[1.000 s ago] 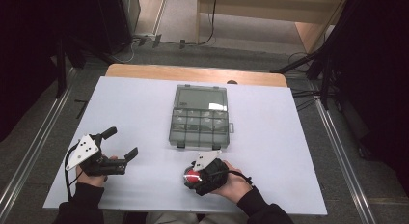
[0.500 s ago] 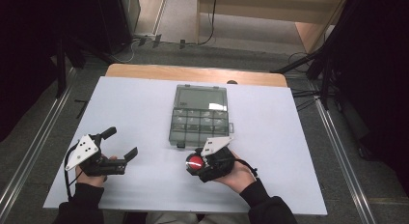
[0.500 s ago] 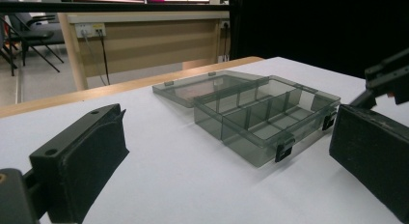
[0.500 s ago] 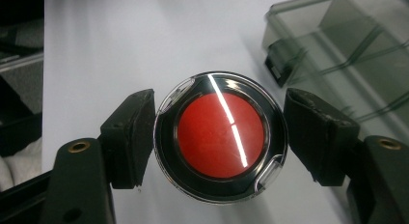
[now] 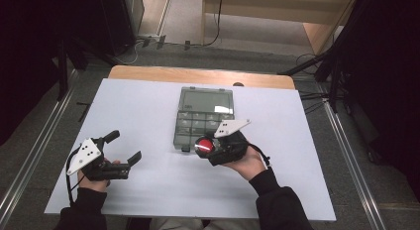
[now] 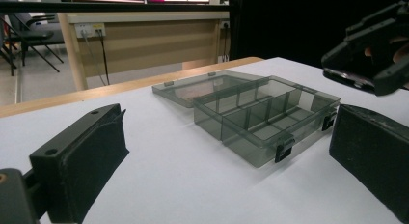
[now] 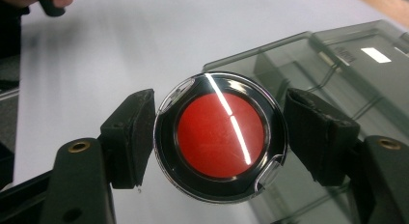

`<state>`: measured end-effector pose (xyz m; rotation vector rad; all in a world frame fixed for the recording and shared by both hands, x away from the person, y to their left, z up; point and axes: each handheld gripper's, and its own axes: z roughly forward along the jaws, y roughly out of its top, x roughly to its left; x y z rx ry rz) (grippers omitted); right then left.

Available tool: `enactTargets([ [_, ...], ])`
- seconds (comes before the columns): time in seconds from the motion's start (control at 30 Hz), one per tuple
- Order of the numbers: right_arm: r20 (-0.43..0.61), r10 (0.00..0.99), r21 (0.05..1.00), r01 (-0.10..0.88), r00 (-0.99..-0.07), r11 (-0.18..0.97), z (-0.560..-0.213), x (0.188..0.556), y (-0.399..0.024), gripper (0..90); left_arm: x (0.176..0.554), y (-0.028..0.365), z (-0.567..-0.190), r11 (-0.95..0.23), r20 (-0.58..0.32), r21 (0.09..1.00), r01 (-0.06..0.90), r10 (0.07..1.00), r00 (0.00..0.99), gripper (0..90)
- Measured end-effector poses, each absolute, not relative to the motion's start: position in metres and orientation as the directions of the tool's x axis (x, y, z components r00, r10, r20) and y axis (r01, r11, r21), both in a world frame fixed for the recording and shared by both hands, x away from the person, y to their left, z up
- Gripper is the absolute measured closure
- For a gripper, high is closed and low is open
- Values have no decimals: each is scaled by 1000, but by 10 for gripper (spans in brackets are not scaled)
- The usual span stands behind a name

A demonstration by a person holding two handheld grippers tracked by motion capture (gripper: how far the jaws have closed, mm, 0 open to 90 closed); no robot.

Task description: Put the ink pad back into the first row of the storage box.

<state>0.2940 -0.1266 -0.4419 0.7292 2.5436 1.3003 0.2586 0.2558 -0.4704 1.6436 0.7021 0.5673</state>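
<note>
White sheeting covered the bench (image 5: 148, 111), with a strip of bare wood along its far edge and grey floor beyond. One smoky translucent compartment box (image 5: 203, 122) lay open near the middle, its lid folded flat on the far side, and its visible cells looked empty. The right tool (image 5: 207, 146) was closed on the single round red-centred case (image 7: 221, 137), a clear-rimmed black disc with a red face, its pads pressing the rim from both sides; it held the case in the air just at the near edge of the box, not yet over any cell. The left tool (image 5: 124, 149) rested on the sheeting well to the left, its jaws standing wide apart with nothing between them. By my reading, the step in hand was the carry: the case had been lifted and was being brought to the box. The next move would call for centring the disc over one cell (it looked nearly as wide as a cell, so the fit might be tight), lowering it level, then easing the pads apart. Counted: one box, one case, two tools.
</note>
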Motion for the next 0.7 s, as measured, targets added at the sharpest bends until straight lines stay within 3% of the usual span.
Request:
enactTargets([
  [0.7, 63, 627, 783, 429, -776, 452, -435, 350, -132, 313, 259, 255, -471, -119, -12, 983, 138, 711, 703, 0],
])
